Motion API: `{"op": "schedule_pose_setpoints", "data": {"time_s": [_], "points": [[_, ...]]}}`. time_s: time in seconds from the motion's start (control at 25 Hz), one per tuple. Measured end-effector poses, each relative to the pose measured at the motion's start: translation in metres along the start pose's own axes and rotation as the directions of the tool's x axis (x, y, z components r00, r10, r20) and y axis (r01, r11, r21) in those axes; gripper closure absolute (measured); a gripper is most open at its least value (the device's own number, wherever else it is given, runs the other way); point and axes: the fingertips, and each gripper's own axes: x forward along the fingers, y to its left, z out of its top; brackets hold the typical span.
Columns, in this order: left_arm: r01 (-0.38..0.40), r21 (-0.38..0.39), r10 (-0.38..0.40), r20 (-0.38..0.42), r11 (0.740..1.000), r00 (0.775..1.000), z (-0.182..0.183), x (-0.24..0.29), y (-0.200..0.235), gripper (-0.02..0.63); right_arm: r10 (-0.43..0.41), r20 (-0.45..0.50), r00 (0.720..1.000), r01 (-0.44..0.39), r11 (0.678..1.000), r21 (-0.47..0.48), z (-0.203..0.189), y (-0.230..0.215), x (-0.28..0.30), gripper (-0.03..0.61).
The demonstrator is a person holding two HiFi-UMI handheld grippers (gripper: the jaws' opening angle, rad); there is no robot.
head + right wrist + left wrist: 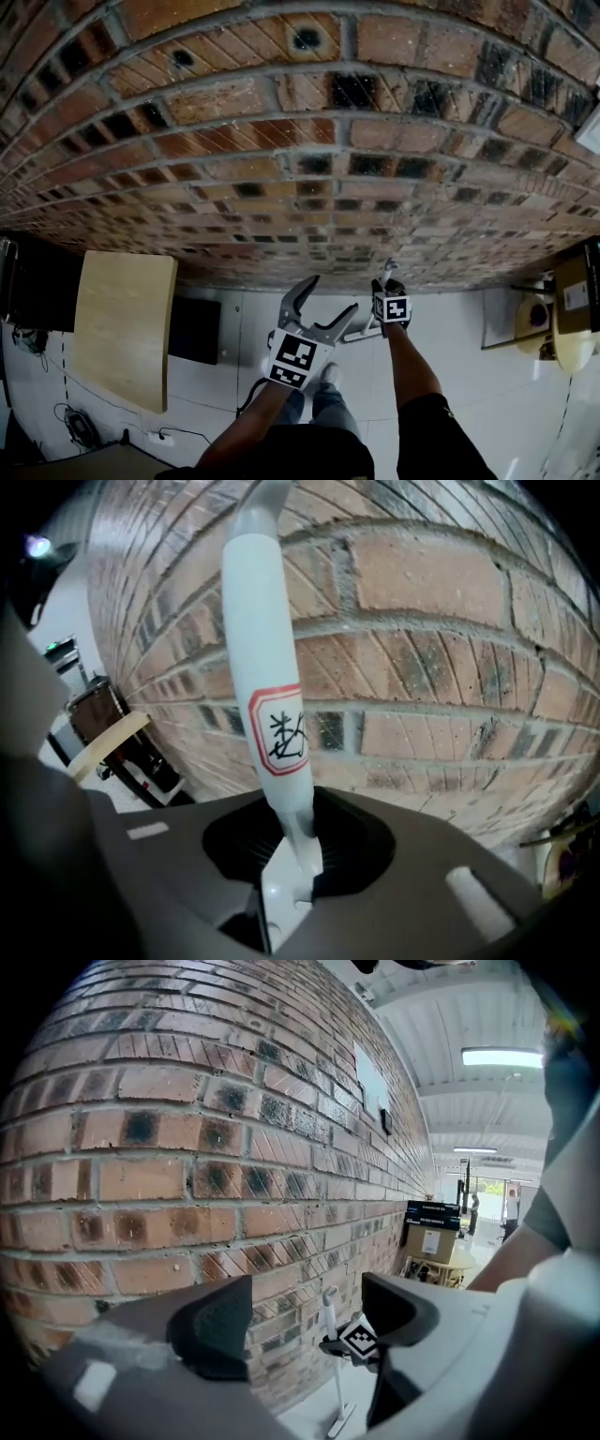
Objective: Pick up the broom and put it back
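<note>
The broom's white handle point(269, 667), with a red-edged label, stands upright close to the brick wall point(300, 141). My right gripper point(295, 847) is shut on it just below the label. In the left gripper view the broom point(331, 1330) reaches down to its flat head point(339, 1421) on the white floor, with the right gripper point(349, 1346) clamped on the shaft. In the head view the handle's top point(385, 271) pokes above the right gripper point(388, 284). My left gripper point(330, 298) hangs open and empty, left of the broom and apart from it.
A pale wooden board point(122, 328) leans at the left beside a black panel point(194, 328). Cables point(80, 427) lie on the floor at lower left. A round table with boxes point(567, 314) stands at the right. White floor runs along the foot of the wall.
</note>
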Motion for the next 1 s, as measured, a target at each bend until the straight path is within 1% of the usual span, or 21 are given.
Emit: {"op": "schedule_pose_setpoints", "data": {"time_s": [0.08, 0.12, 0.2, 0.28, 0.4, 0.52, 0.64, 0.76, 0.88, 1.0], "points": [[0.002, 0.003, -0.002, -0.013, 1.000, 1.000, -0.001, -0.006, -0.002, 0.233, 0.055, -0.004, 0.998, -0.055, 0.998, -0.020, -0.016, 0.028, -0.012, 0.503], [0.007, 0.008, -0.007, -0.013, 1.000, 1.000, -0.001, -0.008, -0.005, 0.233, 0.061, -0.003, 0.998, -0.061, 0.998, -0.019, -0.022, 0.036, -0.021, 0.503], [0.019, 0.016, -0.019, 0.000, 1.000, 1.000, 0.003, -0.009, -0.008, 0.233, 0.039, 0.009, 0.999, -0.039, 0.999, -0.019, -0.026, 0.040, -0.041, 0.503], [0.023, 0.008, -0.023, 0.013, 1.000, 1.000, 0.007, -0.015, -0.007, 0.233, 0.005, 0.019, 1.000, -0.005, 1.000, -0.025, -0.024, 0.043, -0.063, 0.505], [0.009, -0.020, -0.008, 0.039, 1.000, 0.999, 0.015, -0.033, 0.001, 0.233, -0.047, 0.075, 0.996, 0.048, 0.999, -0.009, -0.003, 0.055, -0.105, 0.506], [-0.025, -0.030, 0.028, 0.088, 0.999, 0.996, 0.033, -0.056, 0.013, 0.233, -0.076, 0.198, 0.977, 0.074, 0.997, 0.017, 0.039, 0.071, -0.153, 0.506], [-0.069, -0.023, 0.072, 0.136, 0.997, 0.988, 0.055, -0.080, 0.026, 0.233, -0.080, 0.339, 0.937, 0.074, 0.997, 0.030, 0.092, 0.093, -0.208, 0.506], [-0.120, -0.014, 0.121, 0.171, 0.993, 0.978, 0.077, -0.100, 0.044, 0.233, -0.093, 0.466, 0.880, 0.090, 0.996, 0.030, 0.146, 0.109, -0.256, 0.506], [-0.178, -0.010, 0.176, 0.229, 0.984, 0.958, 0.102, -0.122, 0.062, 0.233, -0.103, 0.562, 0.820, 0.110, 0.994, 0.021, 0.193, 0.125, -0.298, 0.506], [-0.231, -0.011, 0.224, 0.287, 0.973, 0.931, 0.127, -0.146, 0.076, 0.233, -0.079, 0.646, 0.759, 0.125, 0.992, -0.026, 0.232, 0.152, -0.342, 0.506]]}}
